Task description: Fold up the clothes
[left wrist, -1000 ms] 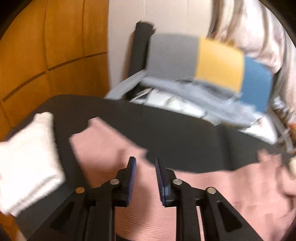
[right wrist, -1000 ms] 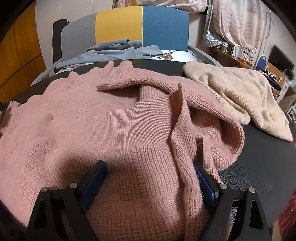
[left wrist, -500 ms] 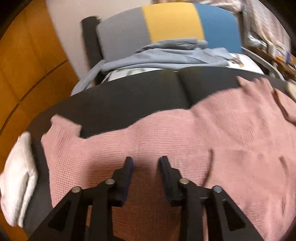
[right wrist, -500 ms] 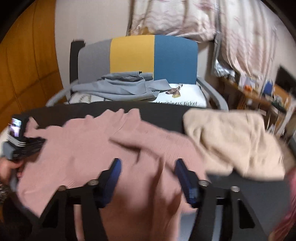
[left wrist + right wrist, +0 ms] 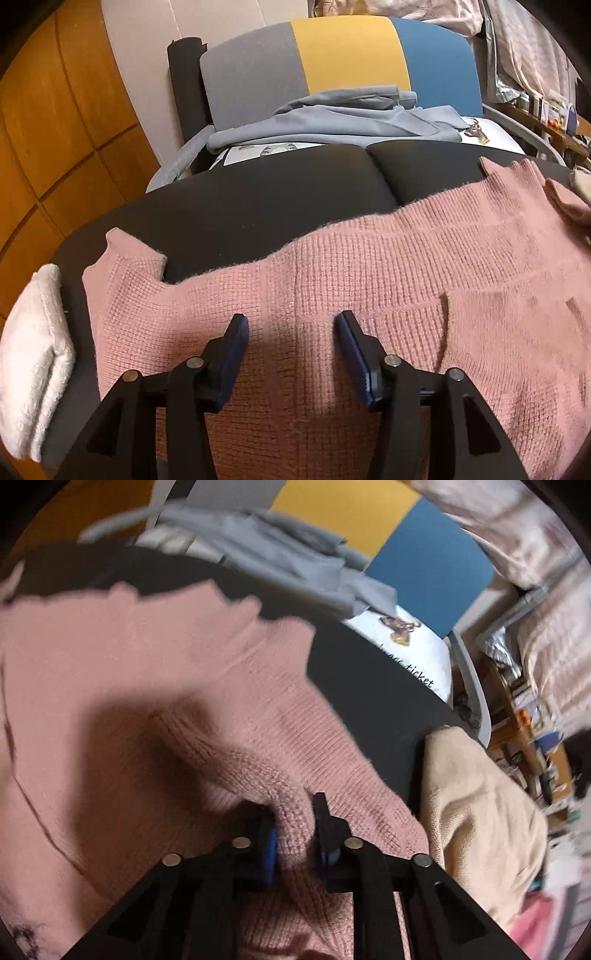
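Two sets of fingers over one pink waffle-knit sweater [image 5: 369, 258], spread flat across the dark surface [image 5: 258, 192]. Left gripper [image 5: 291, 332] poised above the knit, blue-padded fingers [image 5: 236, 343] parted and opening, fabric lying beneath the gap, pads not pressing on it. Right gripper [image 5: 295, 812] closing, a raised ridge of the same pink sweater [image 5: 184, 657] pinched between its fingers [image 5: 323, 823], pads tight against the fold. Folded white towel [image 5: 33, 362] at the surface's left edge, just beside the sweater's hem corner. Cream knitted garment [image 5: 476, 805] bunched to the right, touching the pink knit. Beyond the surface, grey-yellow-blue chair [image 5: 343, 55] draped with grey cloth [image 5: 332, 114].
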